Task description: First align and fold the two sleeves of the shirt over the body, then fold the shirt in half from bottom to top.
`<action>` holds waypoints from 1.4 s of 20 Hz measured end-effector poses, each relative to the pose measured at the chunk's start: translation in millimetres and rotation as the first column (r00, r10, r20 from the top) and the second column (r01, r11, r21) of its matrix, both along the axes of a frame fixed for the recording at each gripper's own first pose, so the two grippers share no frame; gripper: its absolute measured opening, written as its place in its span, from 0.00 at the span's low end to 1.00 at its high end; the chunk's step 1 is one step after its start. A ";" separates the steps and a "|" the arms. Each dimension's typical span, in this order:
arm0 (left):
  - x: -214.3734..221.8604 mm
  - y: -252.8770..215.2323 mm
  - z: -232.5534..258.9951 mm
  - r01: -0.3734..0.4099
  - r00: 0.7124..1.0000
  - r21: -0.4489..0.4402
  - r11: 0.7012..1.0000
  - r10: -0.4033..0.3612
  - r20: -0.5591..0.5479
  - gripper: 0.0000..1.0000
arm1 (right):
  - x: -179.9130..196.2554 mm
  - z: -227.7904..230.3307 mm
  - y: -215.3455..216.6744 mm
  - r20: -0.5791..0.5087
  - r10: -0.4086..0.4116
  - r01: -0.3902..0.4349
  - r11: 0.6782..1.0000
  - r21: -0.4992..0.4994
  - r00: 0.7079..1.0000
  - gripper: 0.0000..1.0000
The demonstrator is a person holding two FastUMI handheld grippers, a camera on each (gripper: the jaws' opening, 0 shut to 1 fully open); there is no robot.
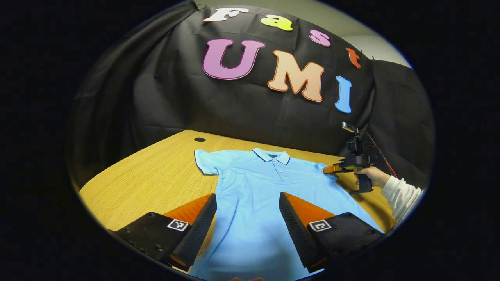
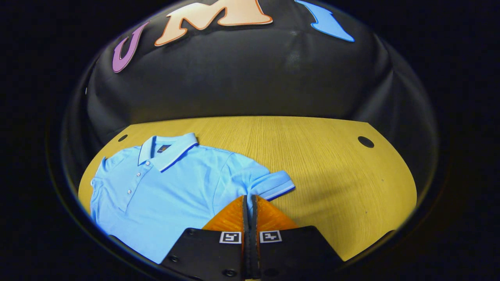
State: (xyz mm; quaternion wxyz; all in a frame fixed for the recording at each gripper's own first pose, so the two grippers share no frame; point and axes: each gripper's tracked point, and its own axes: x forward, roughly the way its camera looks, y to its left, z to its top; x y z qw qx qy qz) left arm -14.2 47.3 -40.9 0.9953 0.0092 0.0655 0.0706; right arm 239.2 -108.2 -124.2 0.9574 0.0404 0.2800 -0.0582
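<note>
A light blue polo shirt [image 1: 254,218] lies flat, face up, on the wooden table [image 1: 156,175], collar toward the booth wall, both short sleeves spread out. My left gripper [image 1: 247,195] hovers open over the shirt's lower body, one finger on each side of the middle. In the right gripper view the shirt [image 2: 168,183] lies at the left, and my right gripper [image 2: 249,197] is shut, its tips pinching the lower edge of the near sleeve [image 2: 269,183]. The left gripper view shows that right gripper [image 1: 328,169] at the sleeve, held by a hand [image 1: 373,175].
The table [image 2: 332,168] stretches bare to the right of the shirt. Round cable holes [image 2: 365,141] [image 2: 122,137] sit near its back corners, one also seen as a hole [image 1: 199,139] behind the far sleeve [image 1: 205,160]. Black cloth walls stand close behind the table.
</note>
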 end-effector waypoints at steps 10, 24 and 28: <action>2.8 -11.9 11.1 0.041 0.999 0.005 0.999 -0.041 0.016 0.95 | 1.2 66.4 98.8 0.175 0.143 -0.168 0.977 0.131 0.974 0.02; 5.0 10.6 17.8 0.022 1.000 0.018 1.000 -0.022 -0.012 0.95 | -20.5 19.3 215.2 0.076 0.379 -0.387 0.907 0.164 0.922 0.24; 26.8 26.7 37.7 0.002 1.000 0.037 0.999 -0.002 -0.012 0.95 | -51.0 63.0 214.4 0.162 0.434 -0.452 0.887 0.099 0.886 0.94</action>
